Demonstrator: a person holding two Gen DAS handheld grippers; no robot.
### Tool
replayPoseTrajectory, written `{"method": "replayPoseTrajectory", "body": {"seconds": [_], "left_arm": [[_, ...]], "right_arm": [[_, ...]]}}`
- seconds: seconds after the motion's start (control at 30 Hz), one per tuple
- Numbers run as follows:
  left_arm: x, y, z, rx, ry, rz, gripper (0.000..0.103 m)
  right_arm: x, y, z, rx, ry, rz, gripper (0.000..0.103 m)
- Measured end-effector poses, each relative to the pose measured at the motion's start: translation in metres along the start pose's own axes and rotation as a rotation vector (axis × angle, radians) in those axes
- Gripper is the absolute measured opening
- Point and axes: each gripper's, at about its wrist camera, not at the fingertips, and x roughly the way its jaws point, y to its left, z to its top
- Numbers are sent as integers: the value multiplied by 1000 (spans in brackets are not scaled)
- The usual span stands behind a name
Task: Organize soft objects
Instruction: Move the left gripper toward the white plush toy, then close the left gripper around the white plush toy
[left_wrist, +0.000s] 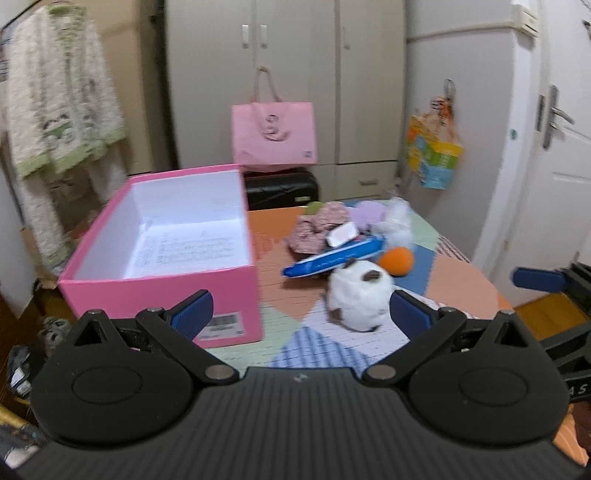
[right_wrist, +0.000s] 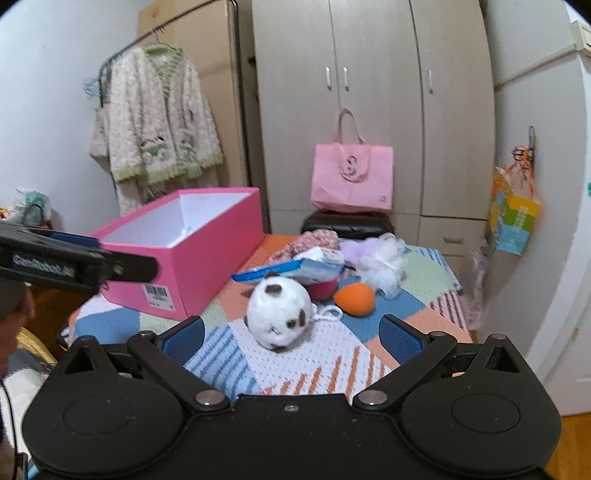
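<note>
An open pink box (left_wrist: 162, 291) (right_wrist: 207, 236) stands on the left of a patchwork-covered table (left_wrist: 291, 347) (right_wrist: 325, 354), holding only a printed sheet. To its right lies a pile: a white plush with brown patches (left_wrist: 358, 295) (right_wrist: 279, 308), an orange ball (left_wrist: 397, 260) (right_wrist: 354, 299), a blue packet (left_wrist: 332, 256) (right_wrist: 266, 273), floral fabric (left_wrist: 317, 229) (right_wrist: 317, 238), and a purple and white fluffy puff (left_wrist: 384, 218) (right_wrist: 376, 258). My left gripper (left_wrist: 301, 314) is open and empty, in front of the box and plush. My right gripper (right_wrist: 291, 338) is open and empty just before the plush.
A pink tote bag (left_wrist: 273, 133) (right_wrist: 352, 177) sits on a black case (left_wrist: 280, 188) behind the table, before a wardrobe. A fluffy cardigan (right_wrist: 155, 122) hangs at left. A colourful bag (left_wrist: 432, 151) hangs at right by a door (left_wrist: 554, 155).
</note>
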Motion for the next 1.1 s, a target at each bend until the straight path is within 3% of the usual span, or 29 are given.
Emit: {"method": "replayPoseTrajectory", "body": {"seconds": [0.2, 0.57, 0.83, 1.1], "left_arm": [[25, -5, 6, -67, -1, -127, 100], [82, -17, -8, -21, 43, -179, 100], [116, -30, -12, 37, 40, -171, 98], [142, -33, -12, 20, 71, -162, 85]], "right_arm": [[26, -15, -6, 19, 2, 80, 102], [87, -18, -19, -41, 90, 130, 98], [117, -24, -28, -21, 57, 176, 98], [141, -29, -31, 14, 43, 245, 91]]}}
